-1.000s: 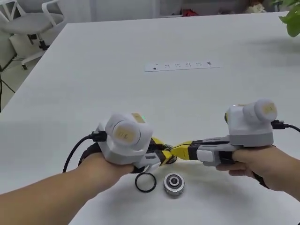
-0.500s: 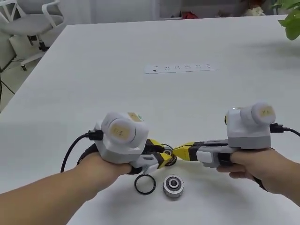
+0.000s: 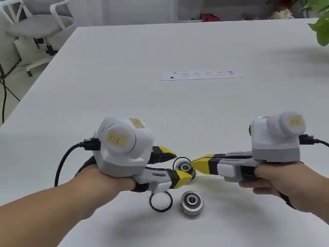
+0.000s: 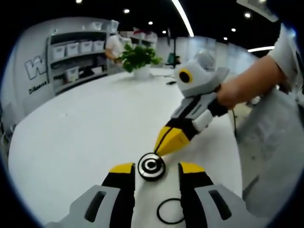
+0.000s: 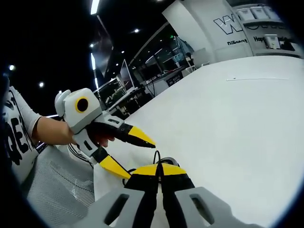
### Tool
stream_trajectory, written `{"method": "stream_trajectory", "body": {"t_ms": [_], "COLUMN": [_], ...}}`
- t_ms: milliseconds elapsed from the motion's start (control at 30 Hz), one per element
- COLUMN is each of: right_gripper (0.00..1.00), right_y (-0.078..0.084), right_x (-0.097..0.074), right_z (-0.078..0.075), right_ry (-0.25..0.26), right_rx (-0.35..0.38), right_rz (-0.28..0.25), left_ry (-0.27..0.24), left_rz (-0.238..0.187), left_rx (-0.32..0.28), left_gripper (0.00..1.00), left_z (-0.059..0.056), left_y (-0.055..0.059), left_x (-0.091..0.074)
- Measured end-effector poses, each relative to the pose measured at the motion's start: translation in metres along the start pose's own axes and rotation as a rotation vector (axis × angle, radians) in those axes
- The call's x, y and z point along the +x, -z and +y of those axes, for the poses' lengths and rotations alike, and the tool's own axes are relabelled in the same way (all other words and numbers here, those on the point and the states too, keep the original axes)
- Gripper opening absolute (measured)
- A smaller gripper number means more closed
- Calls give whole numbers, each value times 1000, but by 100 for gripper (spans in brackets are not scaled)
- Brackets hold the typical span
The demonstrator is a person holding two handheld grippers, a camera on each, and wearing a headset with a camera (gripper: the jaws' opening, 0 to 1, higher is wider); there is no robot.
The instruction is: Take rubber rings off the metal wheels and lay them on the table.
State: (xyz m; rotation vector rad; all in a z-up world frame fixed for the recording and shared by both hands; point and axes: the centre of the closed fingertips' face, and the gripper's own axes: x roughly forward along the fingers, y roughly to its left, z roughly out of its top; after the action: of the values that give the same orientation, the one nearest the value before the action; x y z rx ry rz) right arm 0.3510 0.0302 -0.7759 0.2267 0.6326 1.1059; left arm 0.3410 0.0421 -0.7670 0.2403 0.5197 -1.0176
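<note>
Head view | left claw (image 3: 182, 163) stood apart around wheel (image 4: 152, 166), bore faced left gripper view | right claw (image 3: 194, 165) pinched its rubber ring (image 5: 156, 156) | second wheel (image 3: 192, 201), loose ring (image 3: 161, 200) lay flat on bench (image 3: 154, 77).

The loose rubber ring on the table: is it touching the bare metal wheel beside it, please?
Apart. The head view shows a strip of table between the loose rubber ring and the bare metal wheel.

Open table (image 3: 128, 92) up to power strip (image 3: 201, 75)
</note>
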Motion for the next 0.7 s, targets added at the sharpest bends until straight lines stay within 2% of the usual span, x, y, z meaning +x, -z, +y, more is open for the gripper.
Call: {"method": "stream_trajectory", "body": {"t_ms": [467, 700], "right_gripper": [0, 0], "right_y": [-9, -14], "right_x": [-1, 1], "right_z": [14, 24], "right_ry": [-28, -47], "right_rx": [-4, -6], "right_rz": [-13, -17], "left_ry": [17, 14], "left_rz": [-39, -47], "left_rx": [22, 26], "left_gripper": [54, 61], "left_z": [-9, -10], "left_y": [-4, -1], "left_x": [-30, -44]}}
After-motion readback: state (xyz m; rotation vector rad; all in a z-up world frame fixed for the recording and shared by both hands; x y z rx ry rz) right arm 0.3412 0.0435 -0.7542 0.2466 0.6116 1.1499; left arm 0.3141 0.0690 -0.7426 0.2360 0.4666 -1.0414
